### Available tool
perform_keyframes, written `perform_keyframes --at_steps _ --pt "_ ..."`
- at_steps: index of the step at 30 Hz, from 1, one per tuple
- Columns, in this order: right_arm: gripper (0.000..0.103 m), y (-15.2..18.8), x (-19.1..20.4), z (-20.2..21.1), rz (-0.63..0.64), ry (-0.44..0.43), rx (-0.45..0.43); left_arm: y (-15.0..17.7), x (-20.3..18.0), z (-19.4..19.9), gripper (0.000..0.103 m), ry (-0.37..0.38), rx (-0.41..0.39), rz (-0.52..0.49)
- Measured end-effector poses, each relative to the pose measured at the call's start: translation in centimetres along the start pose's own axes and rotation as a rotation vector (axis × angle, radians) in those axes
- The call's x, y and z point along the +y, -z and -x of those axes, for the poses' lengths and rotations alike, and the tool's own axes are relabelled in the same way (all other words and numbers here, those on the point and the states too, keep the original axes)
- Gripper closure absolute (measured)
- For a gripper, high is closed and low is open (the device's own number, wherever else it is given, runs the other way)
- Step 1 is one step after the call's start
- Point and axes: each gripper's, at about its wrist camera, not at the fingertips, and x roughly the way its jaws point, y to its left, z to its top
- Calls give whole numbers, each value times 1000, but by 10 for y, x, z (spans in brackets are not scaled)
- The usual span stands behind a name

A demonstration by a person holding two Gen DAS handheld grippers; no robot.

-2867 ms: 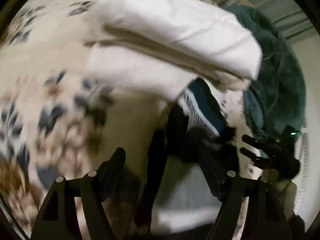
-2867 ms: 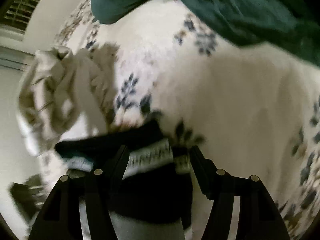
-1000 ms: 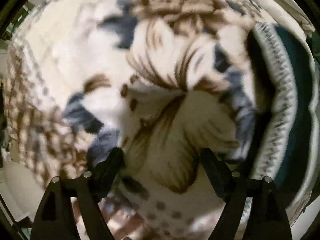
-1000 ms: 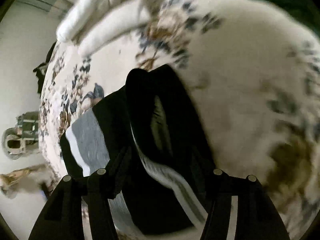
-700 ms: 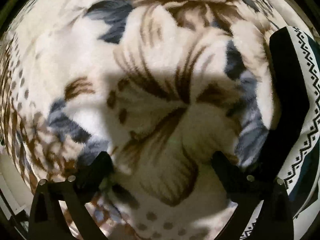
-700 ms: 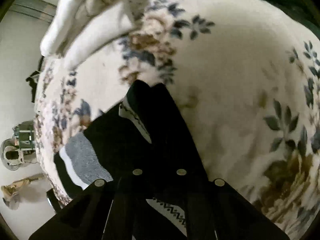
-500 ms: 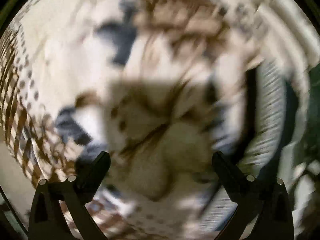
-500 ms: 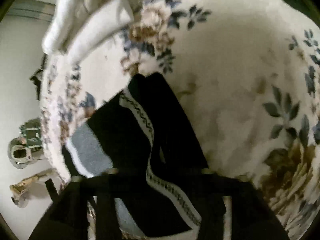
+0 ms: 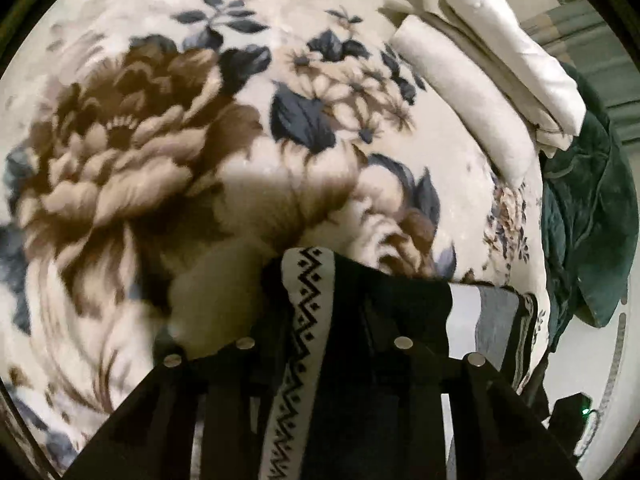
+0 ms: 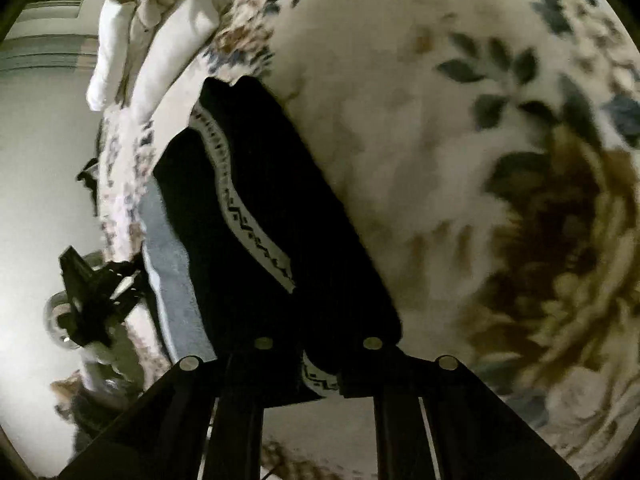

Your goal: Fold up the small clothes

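Note:
A small black garment (image 9: 360,360) with a white zigzag-patterned band and a grey-and-white stripe lies on a floral blanket (image 9: 160,140). My left gripper (image 9: 324,320) is shut on its near edge, the patterned band running between the fingers. In the right wrist view the same garment (image 10: 260,208) stretches away from me, folded lengthwise. My right gripper (image 10: 318,320) is shut on its near end. The fingertips of both grippers are hidden in the dark cloth.
Folded white cloths (image 9: 492,80) are stacked at the far right of the blanket, also seen in the right wrist view (image 10: 152,32). A dark green blanket (image 9: 588,208) hangs beside them. The bed edge drops off at the left in the right wrist view (image 10: 120,208).
My left gripper was open over bare blanket beside the garment; it has moved onto the garment's edge and shut. My right gripper has closed on the garment's near end.

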Motion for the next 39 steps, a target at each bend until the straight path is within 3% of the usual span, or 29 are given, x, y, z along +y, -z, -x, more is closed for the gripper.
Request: perform_keyframes --at_steps 2,4,6,7,9,11,14,15,16,17,18,19,20,22,27,30,31,32,33,34,35,36,39 --pt "89 0 -4 -10 -19 17 36 2 1 2 74 8 18 2" --pt "78 -6 0 -17 4 48 79 3 0 10 72 2 35 0" --pt "53 -14 7 -10 11 64 81 8 0 24 68 9 30 -8" --pt "50 -20 11 -2 15 37 48 12 -1 34 61 -20 16 -20" --pt "37 -35 21 11 43 -11 -13 16 -6 46 10 -57 -21 -55" --pt "36 -58 35 10 71 -31 -36 18 -7 52 9 -63 -59 -68" --pt "36 -93 56 -9 82 -55 -33 14 -9 34 9 -81 -29 -58" --pt "38 -103 60 -17 83 -71 -30 12 -10 27 9 -86 -25 -56" --pt "47 -113 66 -23 89 -81 -34 10 -12 21 9 -96 -22 -63" --pt "93 -118 71 -24 97 -83 -60 9 -13 16 9 -100 -21 -71" --pt "100 -124 78 -25 110 -85 -65 7 -14 12 20 -93 -26 -78" --pt "100 -129 87 -26 122 -69 -77 6 -15 8 34 -79 -24 -85" --pt "100 -132 95 -24 136 -53 -108 4 -15 6 72 -65 -21 -88" --pt "100 -138 103 -19 146 -25 -142 -1 -12 8 83 -40 -44 -66" --pt "101 -151 90 -29 113 56 -136 -13 5 -1 84 -31 -29 12" --pt "99 -157 85 -49 126 63 -35 -14 7 5 81 -10 -1 28" --pt "94 -159 82 -48 113 46 -16 -13 7 10 81 8 7 22" --pt "76 -160 78 -43 102 13 5 -9 6 19 78 32 12 7" --pt "49 -160 75 -38 104 -14 21 -5 7 26 66 28 7 -5" --pt "39 -158 71 -31 119 -43 32 2 8 37 54 31 -5 -18" --pt "28 -154 66 -23 139 -72 42 9 11 44 19 50 -14 -20" --pt "24 -150 60 -19 152 -92 64 19 15 50 4 74 -22 -12" --pt "22 -132 35 -30 156 -157 195 50 29 42 4 148 22 22"
